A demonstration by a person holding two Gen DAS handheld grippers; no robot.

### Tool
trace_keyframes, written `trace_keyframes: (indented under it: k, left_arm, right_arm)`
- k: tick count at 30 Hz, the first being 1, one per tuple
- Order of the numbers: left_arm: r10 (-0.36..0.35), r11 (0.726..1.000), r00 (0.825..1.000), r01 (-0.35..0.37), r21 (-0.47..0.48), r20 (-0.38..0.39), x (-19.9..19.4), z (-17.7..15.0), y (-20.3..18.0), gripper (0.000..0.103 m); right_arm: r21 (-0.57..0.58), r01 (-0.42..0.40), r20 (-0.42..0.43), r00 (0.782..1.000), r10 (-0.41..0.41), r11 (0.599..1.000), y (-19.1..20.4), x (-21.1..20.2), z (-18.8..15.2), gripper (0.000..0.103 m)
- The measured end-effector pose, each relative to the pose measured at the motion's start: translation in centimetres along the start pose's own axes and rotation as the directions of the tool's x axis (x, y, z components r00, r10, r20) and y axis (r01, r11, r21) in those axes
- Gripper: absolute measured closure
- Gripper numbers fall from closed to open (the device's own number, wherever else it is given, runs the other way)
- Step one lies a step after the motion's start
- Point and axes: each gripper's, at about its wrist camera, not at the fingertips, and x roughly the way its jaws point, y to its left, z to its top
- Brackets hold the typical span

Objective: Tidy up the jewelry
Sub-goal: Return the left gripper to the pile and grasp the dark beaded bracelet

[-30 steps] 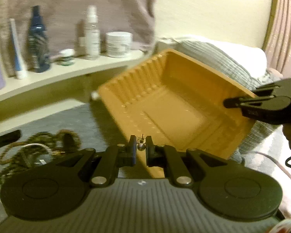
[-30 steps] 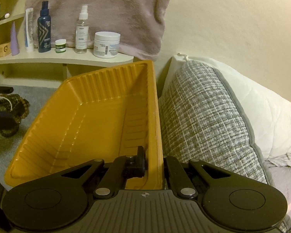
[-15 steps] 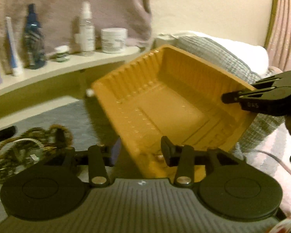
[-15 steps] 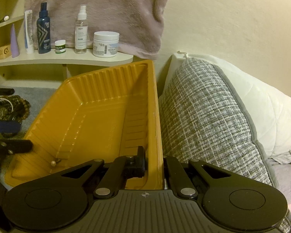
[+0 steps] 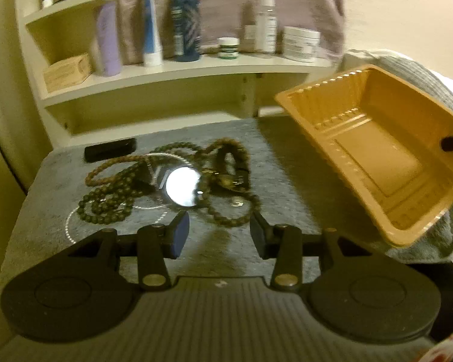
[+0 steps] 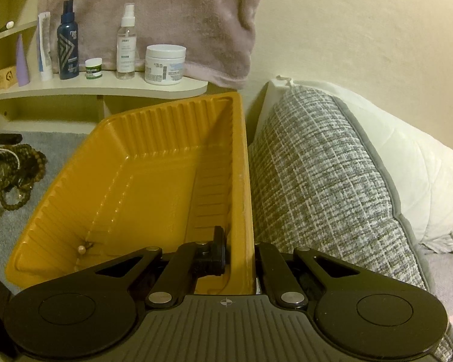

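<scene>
On the grey felt-covered table (image 5: 287, 163), the tangle of brown beaded necklaces (image 5: 166, 181) lies with a round shiny disc (image 5: 182, 190) in its middle; glare hides what that disc is. The left tongs (image 5: 217, 235) hover just before the heap, apart and empty, seemingly poised for the next piece. To the right, the right tongs (image 6: 238, 256) are clamped on the rim of the ribbed orange plastic tray (image 6: 136, 187), tilted to receive jewelry. A small pearl-like bead (image 6: 81, 249) sits in its low corner.
</scene>
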Motion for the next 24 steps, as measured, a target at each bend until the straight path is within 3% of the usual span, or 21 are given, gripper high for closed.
trace_keyframes:
  k: [2, 7, 14, 24]
  left_arm:
    - [0.003, 1.0, 1.0, -0.004, -0.028, -0.012, 0.7, 0.2, 0.4, 0.063]
    - [-0.004, 0.998, 0.999, 0.001, -0.062, -0.042, 2.7, 0.7, 0.5, 0.083]
    - [-0.001, 0.997, 0.997, -0.005, -0.082, -0.072, 4.3, 1.0, 0.9, 0.097]
    - [-0.004, 0.998, 1.0, 0.005, -0.069, 0.008, 1.1, 2.7, 2.5, 0.099]
  right_arm:
    - [0.0, 0.001, 0.0, 1.0, -0.001, 1.0, 0.0, 0.0, 0.0, 0.1]
    - [-0.006, 0.001, -0.003, 1.0, -0.001, 1.0, 0.0, 0.0, 0.1, 0.1]
    - [-0.009, 0.001, -0.002, 1.0, -0.001, 1.0, -0.1, 0.1, 0.2, 0.1]
    - [-0.014, 0.002, 0.002, 1.0, -0.002, 1.0, -0.1, 0.1, 0.3, 0.1]
